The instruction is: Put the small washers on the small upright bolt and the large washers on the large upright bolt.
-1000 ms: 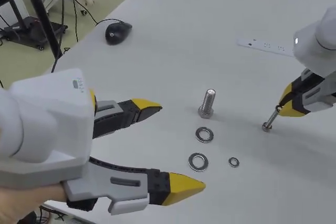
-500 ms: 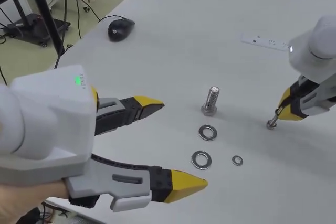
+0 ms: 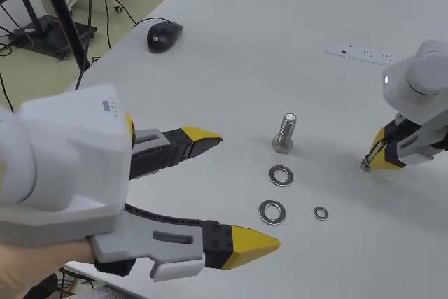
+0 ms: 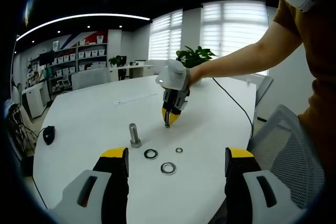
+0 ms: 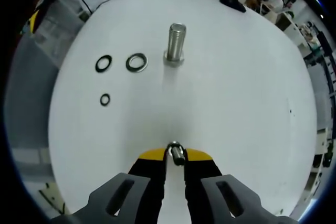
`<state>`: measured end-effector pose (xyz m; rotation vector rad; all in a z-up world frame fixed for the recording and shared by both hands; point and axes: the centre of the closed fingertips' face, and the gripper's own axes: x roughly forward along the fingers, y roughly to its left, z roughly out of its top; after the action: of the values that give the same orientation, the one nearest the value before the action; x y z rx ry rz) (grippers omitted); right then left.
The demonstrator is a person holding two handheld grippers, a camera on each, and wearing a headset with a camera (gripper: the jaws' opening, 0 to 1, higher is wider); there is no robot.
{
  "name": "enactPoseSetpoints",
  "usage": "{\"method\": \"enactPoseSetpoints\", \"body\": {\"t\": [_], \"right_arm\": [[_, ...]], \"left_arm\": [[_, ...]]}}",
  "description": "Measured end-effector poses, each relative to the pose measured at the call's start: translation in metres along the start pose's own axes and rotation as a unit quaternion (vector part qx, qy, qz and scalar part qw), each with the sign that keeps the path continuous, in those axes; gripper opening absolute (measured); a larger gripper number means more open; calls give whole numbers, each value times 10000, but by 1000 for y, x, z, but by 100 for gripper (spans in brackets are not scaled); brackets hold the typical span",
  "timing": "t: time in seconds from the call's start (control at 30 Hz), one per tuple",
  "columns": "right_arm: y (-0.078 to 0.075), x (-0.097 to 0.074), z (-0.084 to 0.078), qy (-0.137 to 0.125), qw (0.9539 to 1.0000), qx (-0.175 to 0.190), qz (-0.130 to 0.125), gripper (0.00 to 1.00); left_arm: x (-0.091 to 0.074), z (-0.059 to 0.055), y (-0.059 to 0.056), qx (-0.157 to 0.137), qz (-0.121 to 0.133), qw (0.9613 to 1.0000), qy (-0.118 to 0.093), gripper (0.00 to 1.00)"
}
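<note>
Pinching: my right gripper (image 3: 378,161) has its jaws pressed onto the small bolt (image 5: 176,152), shank upright; its head seems to rest on the bench (image 3: 245,47).
Spread jaws: my left gripper (image 3: 248,190) is empty, nearer the washers.
Washers: small washer (image 3: 320,213) and large washers (image 3: 281,175) lie flat ahead of the left jaws toward the near edge. They are thin steel rings beside the threaded large bolt (image 3: 286,133).

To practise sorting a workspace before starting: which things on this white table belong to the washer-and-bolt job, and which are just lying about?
Job: large upright steel bolt, small steel bolt, two large steel ring washers, small steel ring washer.
Lying about: black computer mouse, white power strip.
</note>
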<state>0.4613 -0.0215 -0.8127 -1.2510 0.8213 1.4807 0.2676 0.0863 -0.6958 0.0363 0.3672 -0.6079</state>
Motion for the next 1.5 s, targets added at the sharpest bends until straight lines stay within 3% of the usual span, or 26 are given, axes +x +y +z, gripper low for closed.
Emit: {"method": "enactPoseSetpoints", "body": {"t": [0.37, 0.63, 0.8, 0.97, 1.23, 1.5], "right_arm": [[0, -2, 0, -34, 10000, -1, -52, 15], [7, -18, -7, -24, 9999, 81, -130, 15], [25, -27, -5, -106, 9999, 120, -61, 15], [49, -26, 12, -338, 9993, 133, 114, 14], [82, -10, 41, -480, 9979, -108, 422, 14], [100, 9, 58, -522, 9961, -282, 647, 15]], "left_arm": [[0, 0, 0, -9, 5, 10000, -19, 74], [-2, 2, 0, 35, 26, 10000, -26, 74], [-1, 5, -2, 70, 14, 9999, -73, 74], [-1, 7, -5, 106, 3, 9999, -100, 74], [-5, 8, -8, 110, 1, 9998, -148, 74], [-9, 8, -6, 103, 38, 9998, -165, 74]]}}
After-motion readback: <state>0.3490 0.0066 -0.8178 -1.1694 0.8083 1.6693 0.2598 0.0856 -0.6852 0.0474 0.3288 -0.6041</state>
